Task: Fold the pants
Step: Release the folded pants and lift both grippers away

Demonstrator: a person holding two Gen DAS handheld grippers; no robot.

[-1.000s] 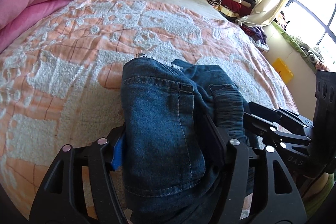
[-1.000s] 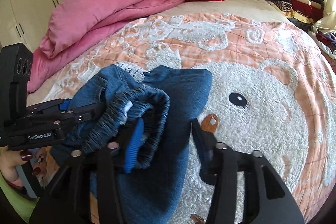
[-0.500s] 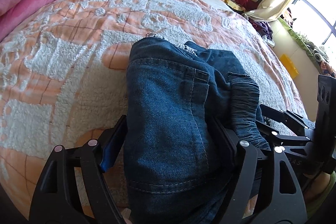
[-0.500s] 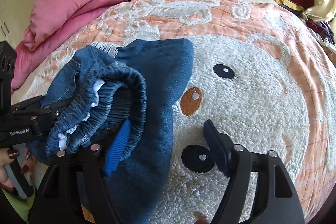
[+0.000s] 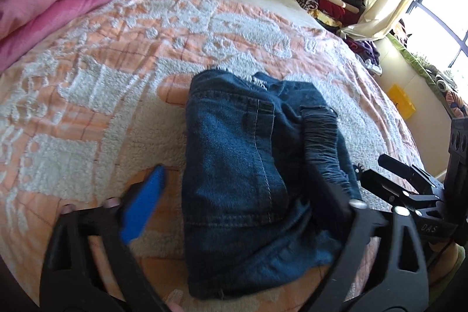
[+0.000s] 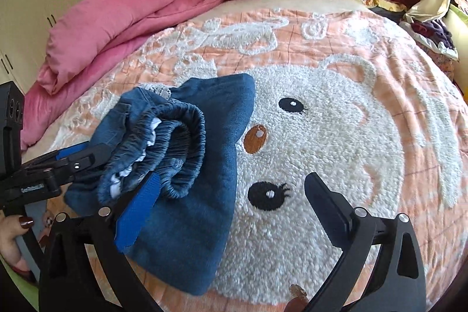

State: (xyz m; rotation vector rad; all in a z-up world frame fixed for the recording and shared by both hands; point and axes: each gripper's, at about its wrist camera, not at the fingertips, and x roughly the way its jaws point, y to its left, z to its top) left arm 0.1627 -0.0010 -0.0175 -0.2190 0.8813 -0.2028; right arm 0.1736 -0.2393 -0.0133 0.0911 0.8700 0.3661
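Lying folded on the bedspread, the pants sit between the spread fingers of the left gripper, which grips nothing; the right gripper gapes empty too (waistband bundle just left of it), presumably released so the fold settles.

- The left tool, clamped on the folded jeans a second ago, now stands spread wide.
- The right tool is also wider apart; the jeans lie on the bedspread.
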